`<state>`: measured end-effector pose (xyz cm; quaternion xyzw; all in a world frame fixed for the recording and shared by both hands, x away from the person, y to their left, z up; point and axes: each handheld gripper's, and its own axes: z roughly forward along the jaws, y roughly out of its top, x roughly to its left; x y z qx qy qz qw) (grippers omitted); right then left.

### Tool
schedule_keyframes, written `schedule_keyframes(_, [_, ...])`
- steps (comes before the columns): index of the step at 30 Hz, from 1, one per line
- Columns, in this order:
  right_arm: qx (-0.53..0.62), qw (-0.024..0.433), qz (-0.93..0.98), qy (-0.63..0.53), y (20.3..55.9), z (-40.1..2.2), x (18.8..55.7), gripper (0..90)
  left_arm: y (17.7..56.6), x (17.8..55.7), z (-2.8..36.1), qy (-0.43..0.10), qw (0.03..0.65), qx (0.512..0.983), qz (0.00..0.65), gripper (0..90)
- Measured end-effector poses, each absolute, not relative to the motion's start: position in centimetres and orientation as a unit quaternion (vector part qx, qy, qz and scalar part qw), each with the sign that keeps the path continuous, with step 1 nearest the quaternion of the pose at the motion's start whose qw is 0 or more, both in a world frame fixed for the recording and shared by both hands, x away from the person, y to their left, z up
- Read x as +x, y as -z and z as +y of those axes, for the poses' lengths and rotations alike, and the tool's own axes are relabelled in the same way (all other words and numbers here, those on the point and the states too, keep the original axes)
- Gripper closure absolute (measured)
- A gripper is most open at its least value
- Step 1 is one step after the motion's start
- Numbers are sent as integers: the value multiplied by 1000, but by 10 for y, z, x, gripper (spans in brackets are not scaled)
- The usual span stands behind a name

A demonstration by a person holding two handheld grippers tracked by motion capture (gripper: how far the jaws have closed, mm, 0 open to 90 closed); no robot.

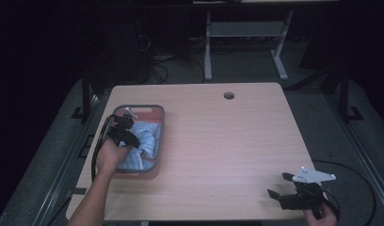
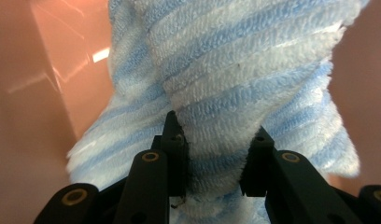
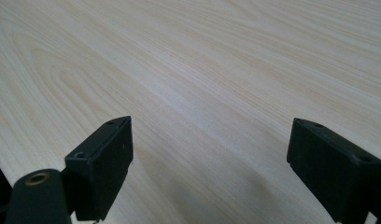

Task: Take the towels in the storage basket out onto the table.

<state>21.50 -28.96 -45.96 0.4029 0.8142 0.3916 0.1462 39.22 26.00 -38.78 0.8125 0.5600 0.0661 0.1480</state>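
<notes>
Black claws (image 1: 130, 139), brass screws, grey three-cornered plate (image 1: 314, 175)

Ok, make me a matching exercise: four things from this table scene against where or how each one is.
Things:
1. left gripper
2. right gripper
3. striped towel
4. pink bin

States:
A. at the table's left side, holding the towel
B. open over bare wood
C. shut on fabric
D. blue and white, pinched between two jaws

Pairs: 1-C, 2-B, 3-D, 4-A

A fluffy blue-and-white striped towel (image 2: 235, 79) lies bunched in the pink bin (image 1: 158, 117).
</notes>
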Motion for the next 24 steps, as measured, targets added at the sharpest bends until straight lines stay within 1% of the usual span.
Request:
schedule_keyframes(2, [403, 148, 814, -391, 459, -290, 215, 140, 384, 390, 262, -69, 157, 811, 559, 686])
schedule_keyframes(3, [404, 148, 814, -391, 459, -290, 215, 140, 376, 385, 266, -69, 182, 804, 562, 686])
schedule_keyframes(5, [405, 148, 814, -390, 459, -290, 215, 140, 369, 380, 269, -75, 192, 803, 560, 686])
schedule_keyframes(10, [408, 150, 811, -391, 460, -292, 214, 140, 353, 372, 279, -62, 241, 790, 560, 686])
schedule_keyframes(17, [411, 151, 809, -391, 459, -293, 213, 140, 332, 363, 287, -74, 277, 780, 556, 685])
schedule_keyframes(24, [413, 152, 809, -390, 459, -292, 214, 140, 317, 360, 290, -78, 296, 775, 554, 685])
